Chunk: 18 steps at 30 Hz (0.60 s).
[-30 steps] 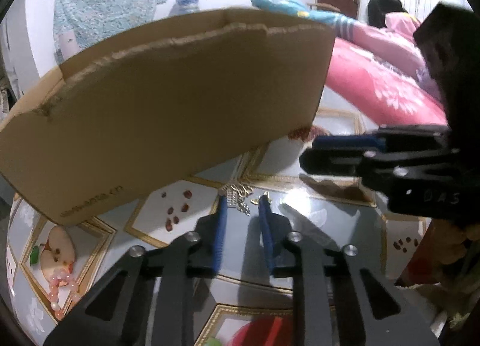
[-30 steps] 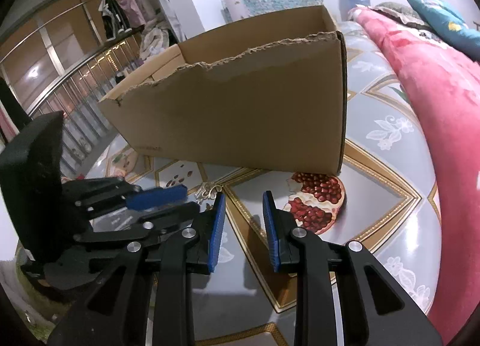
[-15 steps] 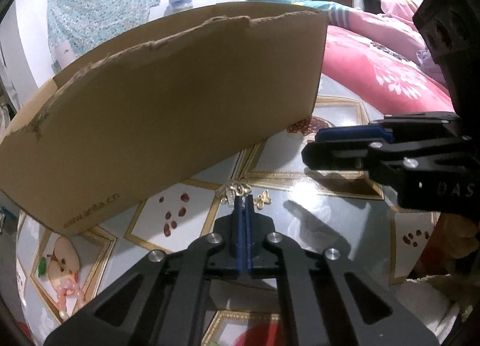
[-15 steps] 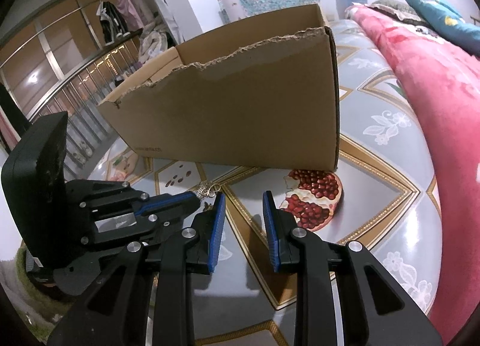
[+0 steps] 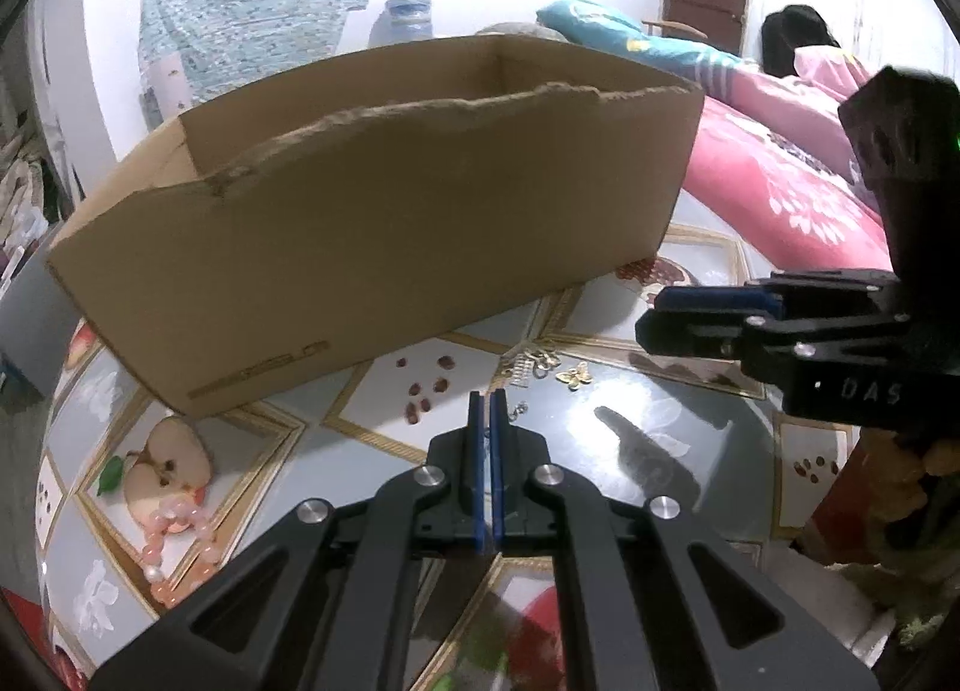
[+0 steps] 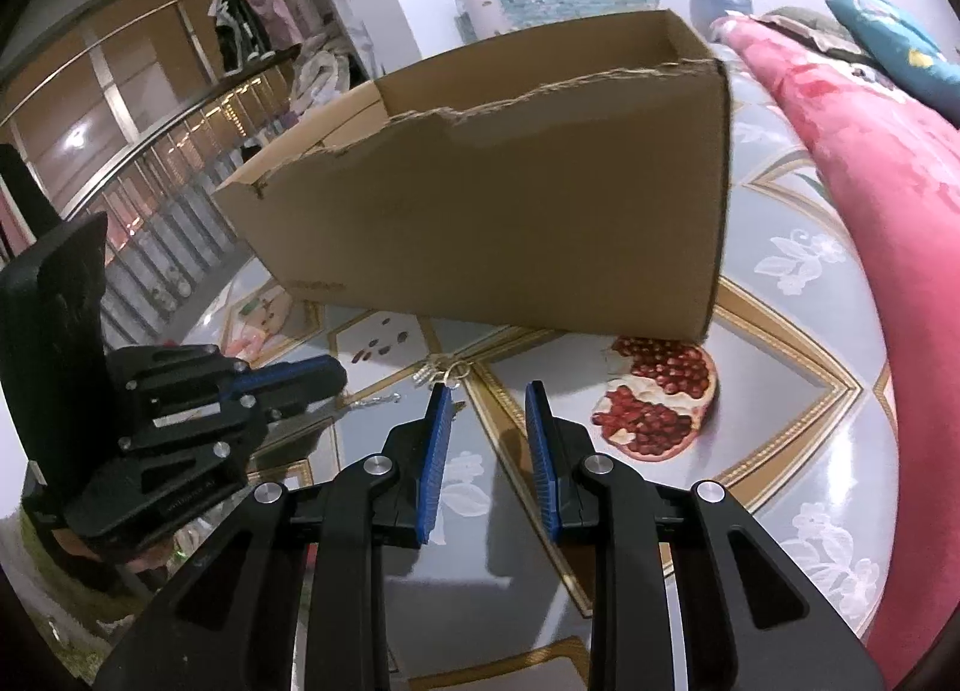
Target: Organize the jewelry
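An open cardboard box (image 5: 384, 235) stands on the patterned table; it also shows in the right wrist view (image 6: 510, 223). Small gold and silver jewelry pieces (image 5: 540, 364) lie on the table in front of the box, also seen in the right wrist view (image 6: 447, 373). My left gripper (image 5: 487, 398) is shut, raised above the table; a small silver piece (image 5: 517, 410) hangs by its tips, and I cannot tell if it is held. In the right wrist view the left gripper (image 6: 318, 376) is at the left. My right gripper (image 6: 489, 397) is open and empty, and it sits at the right in the left wrist view (image 5: 672, 313).
A pink bead bracelet (image 5: 174, 541) lies at the table's left front. A pink blanket (image 6: 870, 199) runs along the right side. A railing (image 6: 156, 193) and wardrobe are at the far left. The tabletop (image 6: 798, 367) has printed fruit pictures.
My left gripper closed from open over the jewelry, then lifted and pulled back from the box. My right gripper stayed open and backed away slightly.
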Tool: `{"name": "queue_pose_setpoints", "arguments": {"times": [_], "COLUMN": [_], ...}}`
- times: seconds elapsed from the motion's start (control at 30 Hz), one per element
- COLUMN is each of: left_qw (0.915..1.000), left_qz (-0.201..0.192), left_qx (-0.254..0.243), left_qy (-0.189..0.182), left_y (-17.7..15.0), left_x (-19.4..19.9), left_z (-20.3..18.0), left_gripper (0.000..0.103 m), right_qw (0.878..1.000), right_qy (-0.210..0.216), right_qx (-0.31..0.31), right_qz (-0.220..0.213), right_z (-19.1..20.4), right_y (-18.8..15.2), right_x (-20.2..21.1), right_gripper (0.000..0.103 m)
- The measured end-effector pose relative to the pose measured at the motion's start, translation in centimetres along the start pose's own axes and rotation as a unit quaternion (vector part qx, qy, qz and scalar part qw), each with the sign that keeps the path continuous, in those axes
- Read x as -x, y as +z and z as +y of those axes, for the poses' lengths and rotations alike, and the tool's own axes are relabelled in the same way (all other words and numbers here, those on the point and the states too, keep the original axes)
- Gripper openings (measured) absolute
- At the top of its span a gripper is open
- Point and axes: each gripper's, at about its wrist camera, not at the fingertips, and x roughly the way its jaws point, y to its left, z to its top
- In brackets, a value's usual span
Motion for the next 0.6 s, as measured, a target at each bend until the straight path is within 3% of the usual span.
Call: {"name": "queue_pose_setpoints", "arguments": {"times": [0.33,0.6], "left_qw": [0.9994,0.9990], "left_qz": [0.006,0.004], "left_qx": [0.033,0.044], "left_qy": [0.010,-0.003], "left_y": [-1.2,-1.3], "left_x": [0.8,0.1], "left_z": [2.0,2.3], "left_gripper": [0.001,0.001], "right_qw": [1.000,0.996], "right_qy": [-0.005,-0.047], "right_qx": [0.026,0.063], "right_qz": [0.014,0.030], "right_z": [1.6,3.0], "right_y": [0.1,-0.1], "right_x": [-1.1,-2.7], "right_gripper": [0.027,0.027]}}
